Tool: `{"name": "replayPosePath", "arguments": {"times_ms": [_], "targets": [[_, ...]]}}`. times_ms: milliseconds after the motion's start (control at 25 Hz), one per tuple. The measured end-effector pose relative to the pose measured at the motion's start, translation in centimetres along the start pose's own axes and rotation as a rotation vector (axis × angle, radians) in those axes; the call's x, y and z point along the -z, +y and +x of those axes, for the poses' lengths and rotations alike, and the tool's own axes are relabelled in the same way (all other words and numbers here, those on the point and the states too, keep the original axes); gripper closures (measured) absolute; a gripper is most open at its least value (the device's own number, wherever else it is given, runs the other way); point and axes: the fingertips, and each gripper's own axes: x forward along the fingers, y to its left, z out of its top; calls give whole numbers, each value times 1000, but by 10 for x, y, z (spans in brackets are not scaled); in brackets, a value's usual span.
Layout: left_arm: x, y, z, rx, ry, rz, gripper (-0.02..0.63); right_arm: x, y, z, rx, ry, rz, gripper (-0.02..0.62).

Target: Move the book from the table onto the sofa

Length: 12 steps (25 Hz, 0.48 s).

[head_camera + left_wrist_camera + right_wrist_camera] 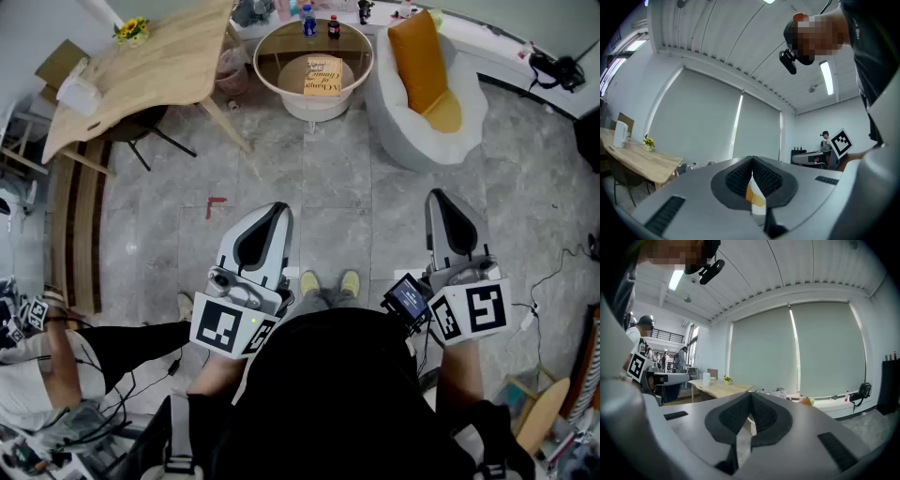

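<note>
In the head view a yellow book (323,75) lies on the round glass-topped table (265,75) at the far end of the floor. Just right of it stands the white sofa (469,117) with an orange cushion (417,54). Both grippers are held low and close to my body, far from the book. My left gripper (278,208) (752,160) is shut with nothing in it. My right gripper (439,197) (751,395) is also shut and holds nothing. Through the slit below the left jaws a sliver of the orange cushion (754,196) shows.
Two bottles (308,21) stand at the round table's far rim. A long wooden table (141,66) with flowers (131,28) and a chair fills the far left. A seated person (56,366) is at my near left. Cables (562,267) trail on the grey tiles at right.
</note>
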Motion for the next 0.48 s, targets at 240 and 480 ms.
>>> {"name": "replayPosePath", "arguments": {"times_ms": [240,480], "targets": [[7,7,-3,8,21,-8,592,6,5,9,2,9,20,586],[-2,15,-1,11,7,-11,592,-1,11,15,-28,-23,85,586]]}}
